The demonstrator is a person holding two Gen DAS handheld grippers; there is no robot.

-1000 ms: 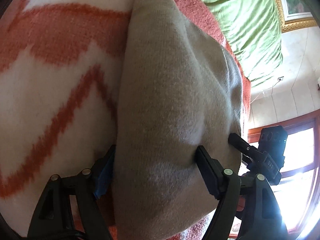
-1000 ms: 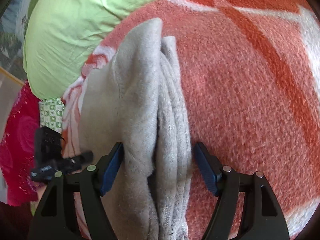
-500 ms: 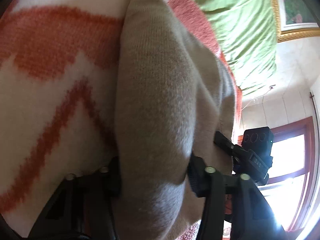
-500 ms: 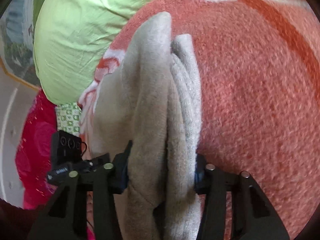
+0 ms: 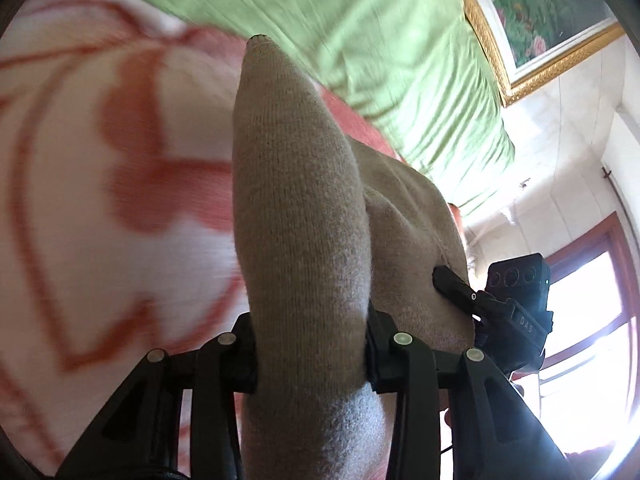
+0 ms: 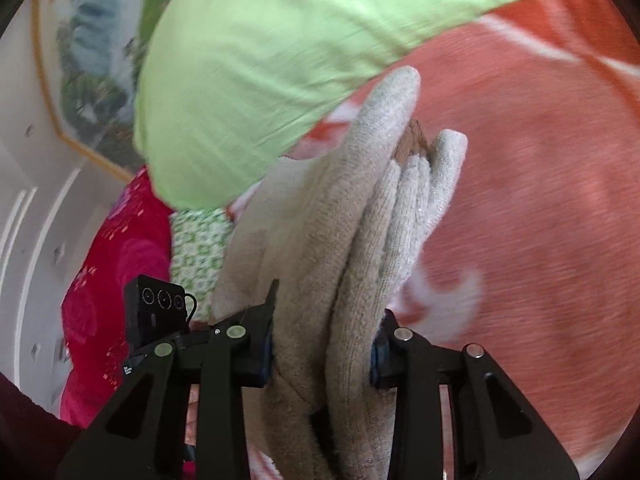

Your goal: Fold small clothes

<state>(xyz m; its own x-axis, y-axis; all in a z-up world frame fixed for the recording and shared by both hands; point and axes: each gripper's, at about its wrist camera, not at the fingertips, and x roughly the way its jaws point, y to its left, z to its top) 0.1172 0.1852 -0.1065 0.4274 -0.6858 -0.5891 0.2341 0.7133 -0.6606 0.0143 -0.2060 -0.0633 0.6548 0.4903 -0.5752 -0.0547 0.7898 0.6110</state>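
Garment: a beige knitted garment point(image 5: 296, 216), bunched into a thick ridge. It is held above the orange-and-white blanket point(image 5: 120, 184), and its far part seems to still lie on it.
Left gripper point(image 5: 310, 346): its jaws have just been closing and now press on one edge of the garment from both sides.
Right gripper point(image 6: 322, 354): its jaws have also just been closing, and they clamp several gathered layers of the same garment point(image 6: 360, 240).
Change: a second ago both pairs of jaws stood wide around the cloth; now the cloth is pinched and lifted, and the green pillow point(image 6: 256, 60) fills more of both views.
Meaning: I judge the edge is secured, so it can be carried over for a fold.
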